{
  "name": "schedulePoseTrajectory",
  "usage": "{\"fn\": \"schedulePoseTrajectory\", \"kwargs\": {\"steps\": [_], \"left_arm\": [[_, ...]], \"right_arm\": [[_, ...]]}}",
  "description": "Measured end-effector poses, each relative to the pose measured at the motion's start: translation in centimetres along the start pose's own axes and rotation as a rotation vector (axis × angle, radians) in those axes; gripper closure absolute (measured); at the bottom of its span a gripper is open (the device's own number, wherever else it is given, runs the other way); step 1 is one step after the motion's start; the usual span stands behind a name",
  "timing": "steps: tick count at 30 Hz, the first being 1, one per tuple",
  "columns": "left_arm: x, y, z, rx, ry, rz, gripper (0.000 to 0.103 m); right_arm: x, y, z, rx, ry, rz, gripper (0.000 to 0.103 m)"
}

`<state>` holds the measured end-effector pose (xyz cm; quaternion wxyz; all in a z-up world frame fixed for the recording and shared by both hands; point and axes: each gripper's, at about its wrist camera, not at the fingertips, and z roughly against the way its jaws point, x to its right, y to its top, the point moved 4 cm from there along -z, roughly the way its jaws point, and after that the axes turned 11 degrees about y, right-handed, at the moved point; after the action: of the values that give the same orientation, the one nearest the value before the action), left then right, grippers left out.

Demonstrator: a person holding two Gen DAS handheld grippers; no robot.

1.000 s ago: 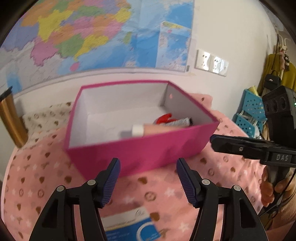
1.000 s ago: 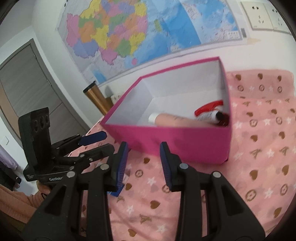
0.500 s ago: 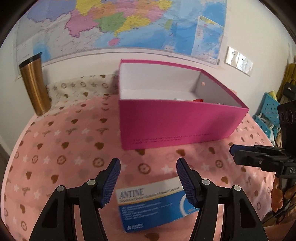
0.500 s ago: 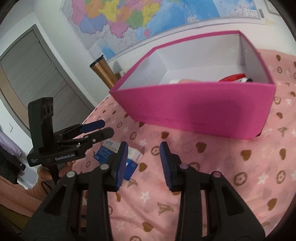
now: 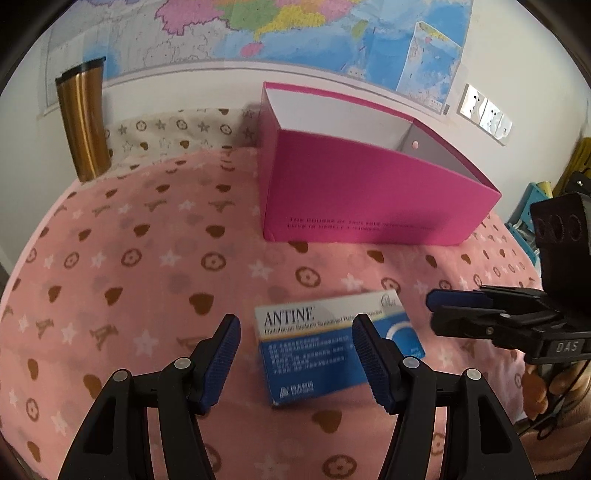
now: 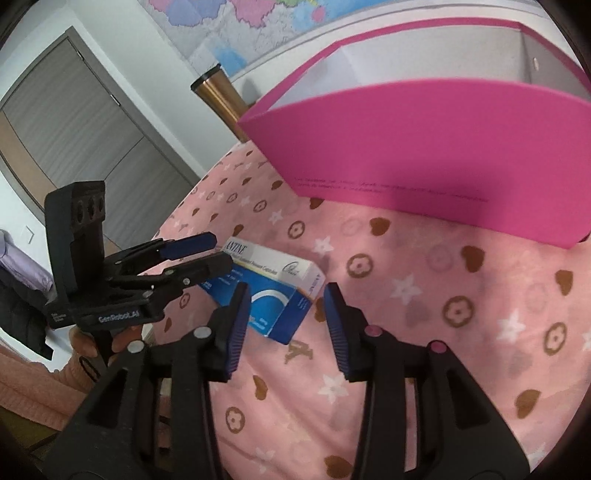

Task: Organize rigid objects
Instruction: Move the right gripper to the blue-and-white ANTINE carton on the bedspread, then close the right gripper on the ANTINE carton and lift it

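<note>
A blue and white medicine box point(image 5: 332, 347) point(image 6: 273, 288) lies flat on the pink patterned cloth point(image 5: 147, 258). Behind it stands an open pink box point(image 5: 369, 199) point(image 6: 424, 155), whose near wall hides its contents. My left gripper point(image 5: 295, 325) point(image 6: 219, 251) hovers open just short of the medicine box's left end. My right gripper point(image 6: 287, 295) point(image 5: 434, 310) comes at the box's right end. Its jaws are opening and its pads are clear of the carton, which lies just ahead of them.
A gold tumbler point(image 5: 83, 125) point(image 6: 218, 96) stands at the back left by the wall map point(image 5: 295, 29). Wall sockets point(image 5: 484, 118) and blue baskets point(image 5: 528, 206) are at the right. A grey door point(image 6: 74, 129) is off the left. Hands point(image 5: 539, 387) point(image 6: 92, 339) hold the gripper handles.
Both grippers have sunk and drawn back from the pink box toward the medicine box. The pink box's contents have dropped out of sight. The right jaws stand wider.
</note>
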<state>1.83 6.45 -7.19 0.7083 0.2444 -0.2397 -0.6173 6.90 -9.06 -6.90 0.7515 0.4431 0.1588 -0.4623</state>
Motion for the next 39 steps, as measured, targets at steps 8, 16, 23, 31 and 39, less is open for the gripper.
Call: {"fn": "schedulePoseTrajectory", "kwargs": {"steps": [8, 16, 23, 31, 39], "left_arm": [[-0.2, -1.2, -0.1, -0.029, -0.027, 0.008, 0.039], [-0.4, -1.8, 0.0, -0.047, -0.067, 0.032, 0.039], [-0.3, -1.8, -0.2, -0.062, -0.094, 0.028, 0.039], [0.6, -1.8, -0.1, -0.059, -0.093, 0.011, 0.039], [1.1, -1.7, 0.0, -0.055, -0.085, 0.002, 0.039]], "right_arm": [[0.4, -0.1, -1.2, -0.022, -0.002, -0.019, 0.06], [0.5, 0.0, -2.2, -0.031, 0.011, -0.032, 0.06], [0.7, -0.1, -3.0, -0.035, 0.015, -0.046, 0.06], [0.8, -0.1, -2.9, -0.034, 0.017, -0.046, 0.06], [1.0, -0.3, -2.8, -0.034, 0.012, -0.053, 0.06]]}}
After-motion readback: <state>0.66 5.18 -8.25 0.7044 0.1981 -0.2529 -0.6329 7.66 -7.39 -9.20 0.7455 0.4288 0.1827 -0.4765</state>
